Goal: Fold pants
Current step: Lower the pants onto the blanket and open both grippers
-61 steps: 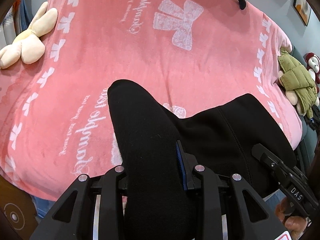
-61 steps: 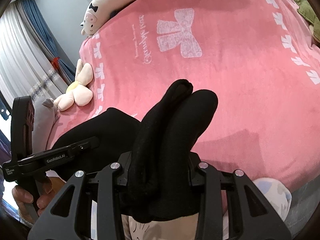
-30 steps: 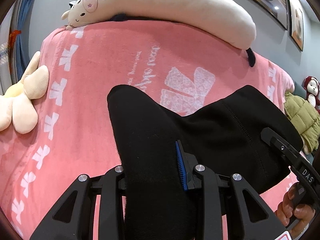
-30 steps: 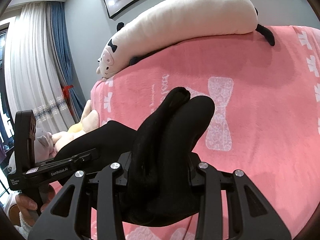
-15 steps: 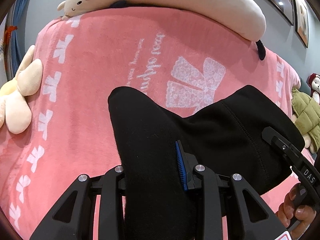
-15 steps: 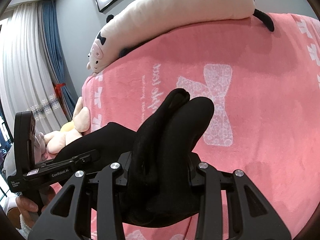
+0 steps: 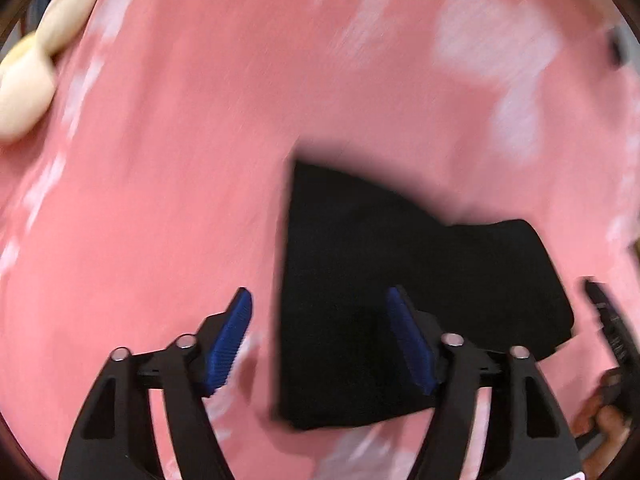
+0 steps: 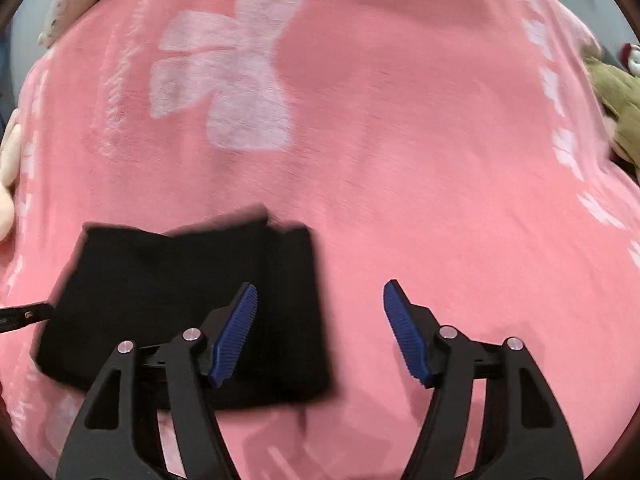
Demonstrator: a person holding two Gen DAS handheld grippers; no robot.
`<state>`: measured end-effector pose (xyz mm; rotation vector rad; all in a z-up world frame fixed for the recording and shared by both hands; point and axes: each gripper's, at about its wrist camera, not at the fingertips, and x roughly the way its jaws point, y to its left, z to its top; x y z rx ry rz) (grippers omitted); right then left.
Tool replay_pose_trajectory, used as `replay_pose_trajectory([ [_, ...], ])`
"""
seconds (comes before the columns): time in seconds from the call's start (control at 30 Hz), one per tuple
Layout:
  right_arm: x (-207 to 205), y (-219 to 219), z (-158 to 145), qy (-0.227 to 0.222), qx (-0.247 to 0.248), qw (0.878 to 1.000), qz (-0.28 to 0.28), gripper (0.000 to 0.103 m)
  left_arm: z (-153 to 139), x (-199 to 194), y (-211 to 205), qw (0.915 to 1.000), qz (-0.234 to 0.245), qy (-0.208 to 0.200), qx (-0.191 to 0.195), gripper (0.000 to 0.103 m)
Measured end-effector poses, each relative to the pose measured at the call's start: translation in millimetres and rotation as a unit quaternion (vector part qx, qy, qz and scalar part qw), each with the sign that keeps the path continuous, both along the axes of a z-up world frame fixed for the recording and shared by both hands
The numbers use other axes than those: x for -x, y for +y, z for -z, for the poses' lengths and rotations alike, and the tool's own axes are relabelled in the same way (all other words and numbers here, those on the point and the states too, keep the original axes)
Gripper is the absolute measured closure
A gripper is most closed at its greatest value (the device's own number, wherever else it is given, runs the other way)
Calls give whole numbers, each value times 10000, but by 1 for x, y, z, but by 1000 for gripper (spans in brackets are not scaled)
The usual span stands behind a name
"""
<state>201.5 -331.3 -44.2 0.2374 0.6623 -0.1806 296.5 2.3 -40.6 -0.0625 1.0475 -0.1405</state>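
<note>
The black pants (image 7: 360, 280) lie folded into a flat rectangle on the pink blanket (image 7: 160, 160). They also show in the right wrist view (image 8: 180, 280). My left gripper (image 7: 320, 336) is open and empty, above the left edge of the folded pants. My right gripper (image 8: 320, 332) is open and empty, above the right edge of the pants. The left wrist view is blurred by motion. The right gripper's body (image 7: 612, 320) shows at the right edge of the left wrist view, and the tip of the left gripper (image 8: 24, 314) at the left edge of the right wrist view.
The pink blanket (image 8: 400, 160) with white bow prints covers the bed. A cream plush toy (image 7: 28, 80) lies at the left edge. An olive green plush (image 8: 616, 96) lies at the right edge. A cream long pillow (image 8: 60, 4) lies at the far end.
Both grippers opened and let go of the pants. The pants dropped onto the blanket and lie flat. Both grippers have tilted down toward the bed.
</note>
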Motion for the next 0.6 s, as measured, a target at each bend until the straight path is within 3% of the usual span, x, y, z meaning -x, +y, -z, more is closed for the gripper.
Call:
replay_pose_trajectory([
  [0.1,-6,1,-30,-237,-679,9953,-649,53,-13,6,17,9986,-135,-4,520,46],
  [0.23,-52,30,-60,-383,-920,9846,-1437,58,-57,-4,-11,9973,95,-625,364,36],
  [0.3,-89,50,-53,-149,-999,9782,-1812,58,-63,-10,-29,9970,205,-731,164,25],
  [0.4,-129,60,-17,410,-1012,9730,-2034,60,-47,-25,-55,9976,404,-561,-99,25],
  [0.43,-141,57,0,650,-734,9770,-1895,60,-36,-31,-60,9983,415,-394,-139,25],
  [0.47,-153,42,29,1069,-386,9837,-1393,72,-25,-35,-61,9989,371,-248,-169,25],
  [0.53,-151,15,38,919,-1143,9815,-1232,83,-10,-36,-57,9994,282,-66,-167,25],
  [0.57,-145,3,31,892,-1439,9811,-933,84,-6,-33,-54,9996,241,-16,-152,25],
  [0.6,-137,-1,21,819,-1392,9842,-734,82,-4,-33,-50,9997,230,-12,-119,25],
])
